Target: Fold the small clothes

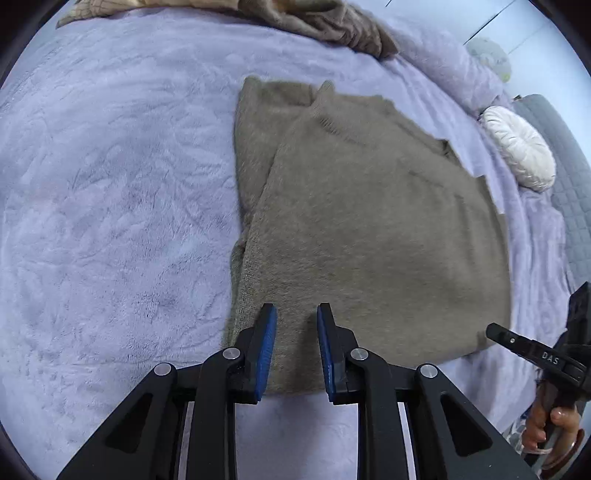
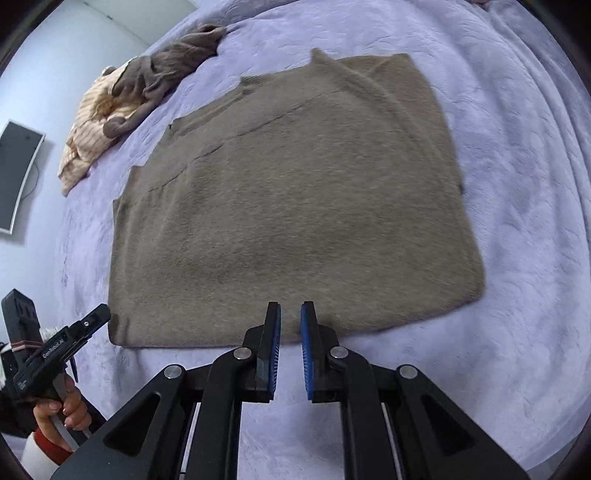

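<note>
A fuzzy taupe sweater (image 1: 369, 229) (image 2: 295, 192) lies folded flat on the lilac plush blanket (image 1: 110, 184) (image 2: 524, 229), its sleeves tucked in. My left gripper (image 1: 297, 314) hovers over the sweater's near left edge; its blue pads stand a little apart with nothing between them. My right gripper (image 2: 290, 312) hangs over the sweater's near hem, jaws almost together and empty. Each gripper shows at the edge of the other's view, the right one (image 1: 496, 330) and the left one (image 2: 99, 314), each held by a hand (image 1: 546, 424) (image 2: 62, 410).
A heap of brown and cream striped clothes (image 1: 325, 22) (image 2: 147, 81) lies at the blanket's far edge. A white round cushion (image 1: 521, 147) rests beside a grey quilted cover (image 1: 569, 177). A dark screen (image 2: 14, 177) hangs on the wall at left.
</note>
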Demonstrator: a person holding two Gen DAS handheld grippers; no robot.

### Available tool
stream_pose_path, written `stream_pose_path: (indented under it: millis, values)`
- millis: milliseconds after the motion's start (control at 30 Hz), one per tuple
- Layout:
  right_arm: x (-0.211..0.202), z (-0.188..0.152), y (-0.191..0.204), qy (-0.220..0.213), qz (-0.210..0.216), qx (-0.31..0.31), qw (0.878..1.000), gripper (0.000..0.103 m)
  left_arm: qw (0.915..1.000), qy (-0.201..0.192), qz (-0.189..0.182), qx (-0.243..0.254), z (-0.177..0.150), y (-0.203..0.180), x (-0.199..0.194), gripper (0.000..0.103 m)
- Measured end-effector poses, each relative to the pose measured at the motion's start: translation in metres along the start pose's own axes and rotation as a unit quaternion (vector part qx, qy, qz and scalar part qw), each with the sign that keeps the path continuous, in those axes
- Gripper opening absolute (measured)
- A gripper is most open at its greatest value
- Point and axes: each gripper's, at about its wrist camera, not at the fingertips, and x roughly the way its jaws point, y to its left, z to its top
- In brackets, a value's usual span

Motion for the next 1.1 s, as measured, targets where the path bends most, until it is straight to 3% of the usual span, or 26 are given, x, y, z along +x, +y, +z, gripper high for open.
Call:
stream_pose_path:
  millis: [133,267,400,700,733,767,800,833,1100]
  values:
    - [0.042,-0.009,0.004,0.048,-0.057,-0.031,0.997,0.010,0.9983,0.002,-0.040,-0.041,-0.005,0.021,0.000,0.023]
    - [0.041,-0.015,-0.009,0.049,-0.028,-0.003,0.998,0.010,0.9993,0.011,-0.024,-0.025,-0.006,0.016,-0.012,0.023]
    - [0.036,-0.020,-0.010,0.071,-0.044,0.004,0.996,0.011,0.9998,0.013,0.010,-0.011,-0.007,0.006,-0.022,0.023]
    - [0.008,-0.030,0.009,0.072,-0.048,0.011,0.996,0.013,0.9988,0.024,0.043,0.003,-0.014,0.001,-0.039,0.024]
    - [0.006,-0.030,0.011,0.071,-0.047,0.011,0.996,0.014,0.9985,0.024,0.049,0.006,-0.015,0.001,-0.040,0.036]
    - [0.002,-0.030,0.012,0.070,-0.046,0.010,0.996,0.014,0.9983,0.023,0.053,0.007,-0.015,0.000,-0.041,0.072]
    - [0.000,-0.030,0.015,0.069,-0.045,0.009,0.997,0.014,0.9978,0.017,0.064,0.007,-0.015,0.001,-0.045,0.086]
    - [-0.003,-0.031,0.016,0.068,-0.044,0.007,0.997,0.014,0.9974,0.006,0.071,0.009,-0.015,0.002,-0.050,0.090]
    - [0.004,-0.039,0.042,0.077,-0.040,-0.005,0.996,0.014,0.9961,0.008,0.085,0.023,-0.008,0.010,-0.052,0.091]
